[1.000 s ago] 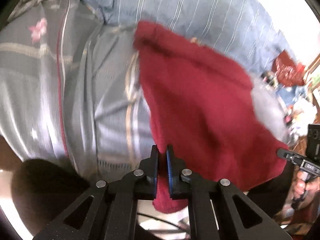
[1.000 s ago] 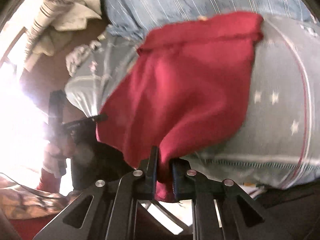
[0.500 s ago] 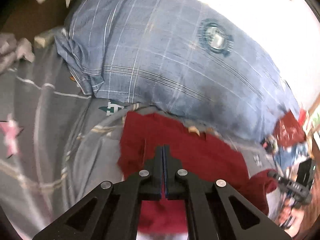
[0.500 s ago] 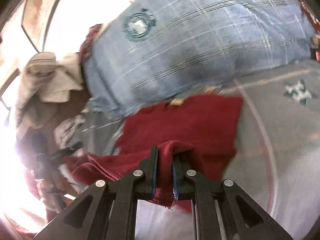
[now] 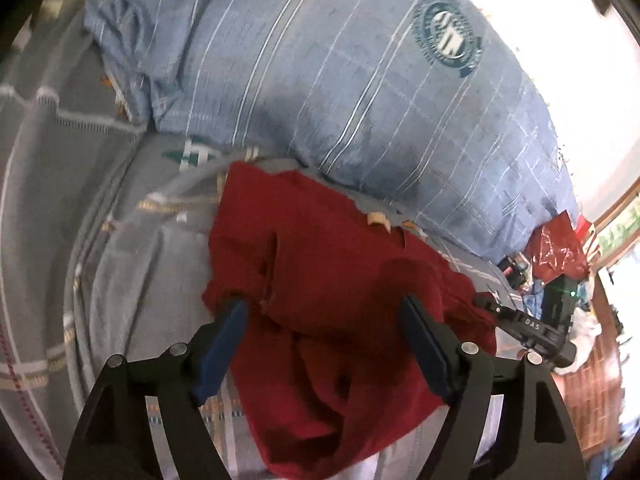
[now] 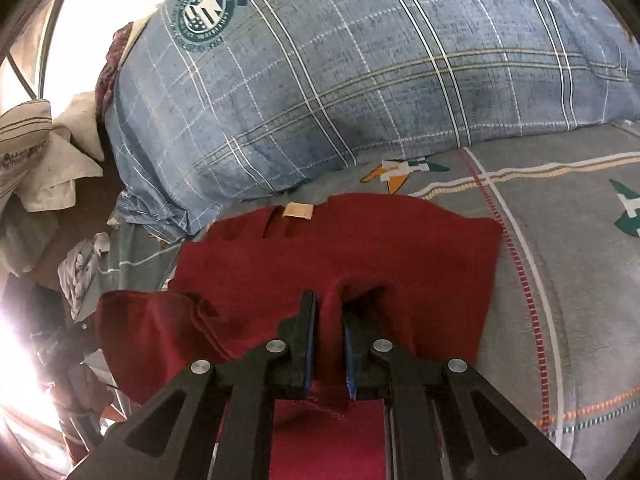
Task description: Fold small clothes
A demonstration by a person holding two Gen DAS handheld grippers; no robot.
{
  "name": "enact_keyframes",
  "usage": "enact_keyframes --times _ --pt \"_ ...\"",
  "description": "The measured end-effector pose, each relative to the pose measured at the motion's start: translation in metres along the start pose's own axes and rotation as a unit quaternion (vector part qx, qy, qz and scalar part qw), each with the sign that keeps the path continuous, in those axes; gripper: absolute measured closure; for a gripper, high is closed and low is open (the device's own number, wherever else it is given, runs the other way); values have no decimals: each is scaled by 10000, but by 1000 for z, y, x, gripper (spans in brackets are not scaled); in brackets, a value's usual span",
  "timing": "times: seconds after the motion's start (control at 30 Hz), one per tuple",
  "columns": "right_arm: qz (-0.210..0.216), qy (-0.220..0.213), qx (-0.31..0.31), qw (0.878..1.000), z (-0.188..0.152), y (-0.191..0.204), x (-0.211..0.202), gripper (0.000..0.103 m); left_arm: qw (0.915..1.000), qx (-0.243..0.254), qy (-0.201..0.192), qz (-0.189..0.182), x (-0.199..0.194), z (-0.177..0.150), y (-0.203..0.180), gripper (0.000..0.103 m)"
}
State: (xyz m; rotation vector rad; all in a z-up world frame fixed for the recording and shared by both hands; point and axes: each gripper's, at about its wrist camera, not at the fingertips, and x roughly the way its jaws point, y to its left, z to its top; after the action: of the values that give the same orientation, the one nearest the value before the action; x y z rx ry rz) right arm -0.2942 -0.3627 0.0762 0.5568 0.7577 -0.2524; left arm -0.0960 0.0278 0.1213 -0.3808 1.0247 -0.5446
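Releasing after the fold: left gripper [image 5: 324,344] has opened, jaws now apart over the red garment [image 5: 332,280].
Right gripper [image 6: 329,344] stays clamped on its hem; garment lies doubled on the bedsheet [image 6: 560,280], pillow [image 6: 360,80] beyond.

bed: grey sheet [image 6: 568,264] with pale lines, a red dashed stripe and small green and orange motifs
pillow: blue plaid pillow [image 6: 360,80] with a round crest, lying on the sheet
left side: rumpled cream cloth [image 6: 44,152]
light: bright window glare [image 5: 624,272] at the frame edges
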Motion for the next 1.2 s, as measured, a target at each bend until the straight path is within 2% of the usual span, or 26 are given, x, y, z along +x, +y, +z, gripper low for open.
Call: enact_keyframes --times 0.17,0.27,0.3,0.4,0.47,0.5,0.53,0.57,0.6,0.7,0.8,0.87,0.97,1.03,1.07,1.13,1.17,1.2 --pt "82 55 140 9999 -1 -8 4 92 9986 -203 156 -462 13 1 8 22" --pt "104 86 144 9998 -2 -9 6 91 9981 -163 255 -529 24 -1 7 22" --pt "118 87 156 9998 -2 -10 5 91 9986 -92 280 -432 29 -3 5 21" --pt "160 94 194 9996 -2 -11 5 91 9988 152 411 226 51 -8 1 21" --pt "154 88 185 9997 -3 -11 5 91 9978 284 471 367 62 -11 -1 24" --pt "140 82 162 9997 -3 -10 5 90 9965 475 553 407 70 -14 -5 43" --pt "131 79 149 9998 -3 -10 5 90 9947 662 643 443 76 -16 -9 89" --pt "121 74 125 9998 -3 -9 5 91 9920 845 777 516 82 -17 -14 97" --pt "103 60 98 9999 -3 -8 4 92 9911 954 767 519 83 -12 -20 98" --pt "238 -80 87 9996 0 -2 -8 92 9931 1050 347 379 69 11 -32 98" --pt "308 -319 69 9990 11 4 -24 92 9928 1044 -173 552 60 53 -36 98" --pt "257 -422 135 9987 21 3 -28 92 9921 952 -306 756 69 76 -31 98" --pt "117 -308 352 9988 37 -7 -11 91 9918 708 -317 1016 96 92 -16 97" --pt "204 -169 772 9967 45 -22 10 86 9901 545 -164 1285 128 99 -1 95" --pt "244 -3 1016 9945 49 -31 24 78 9884 539 -97 1418 138 101 6 94" --pt "90 124 1061 9942 54 -39 36 75 9846 543 -57 1662 157 105 10 87" --pt "22 61 980 9952 56 -39 34 74 9849 509 -48 1656 157 107 13 77" --pt "-33 -31 918 9958 57 -39 26 63 9864 466 -91 1572 153 107 13 70"
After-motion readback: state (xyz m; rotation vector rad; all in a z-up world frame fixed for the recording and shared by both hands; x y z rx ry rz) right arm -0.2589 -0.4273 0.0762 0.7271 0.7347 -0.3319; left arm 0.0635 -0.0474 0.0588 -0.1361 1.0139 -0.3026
